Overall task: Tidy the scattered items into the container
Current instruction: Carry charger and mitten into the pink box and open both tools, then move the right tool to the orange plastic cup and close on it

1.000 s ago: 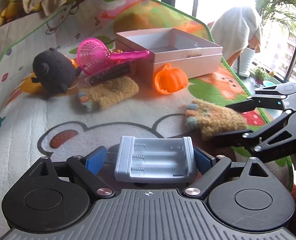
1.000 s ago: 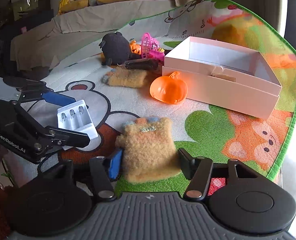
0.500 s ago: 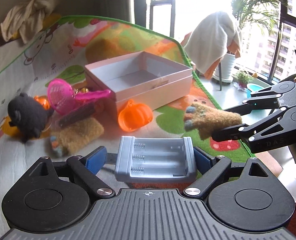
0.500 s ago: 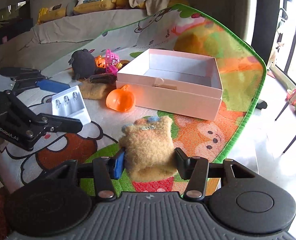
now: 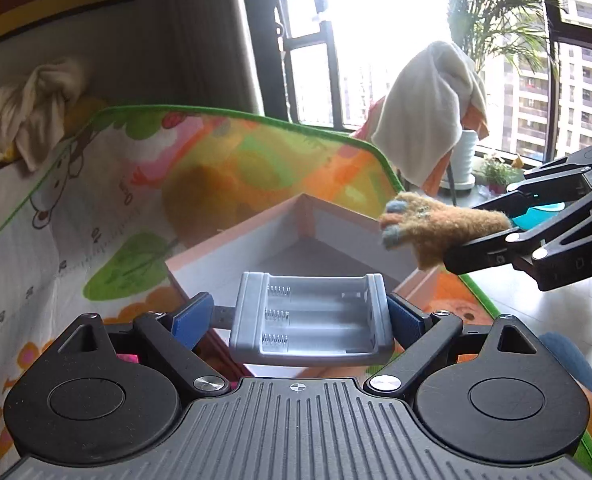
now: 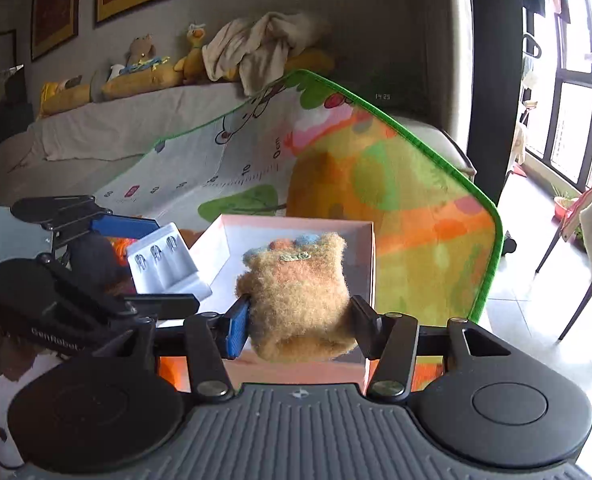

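While above the box (image 5: 255, 236), battery holder (image 5: 310, 320) pinched between left fingers (image 5: 191, 316), plush paw (image 6: 300, 300) between right fingers (image 6: 237, 330).

Two close wrist views, shared box (image 5: 336, 236)

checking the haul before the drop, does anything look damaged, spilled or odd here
Nothing stands out. The left gripper holds the grey battery holder level, the right gripper clamps the fuzzy paw glove, and the pink box beyond looks intact.
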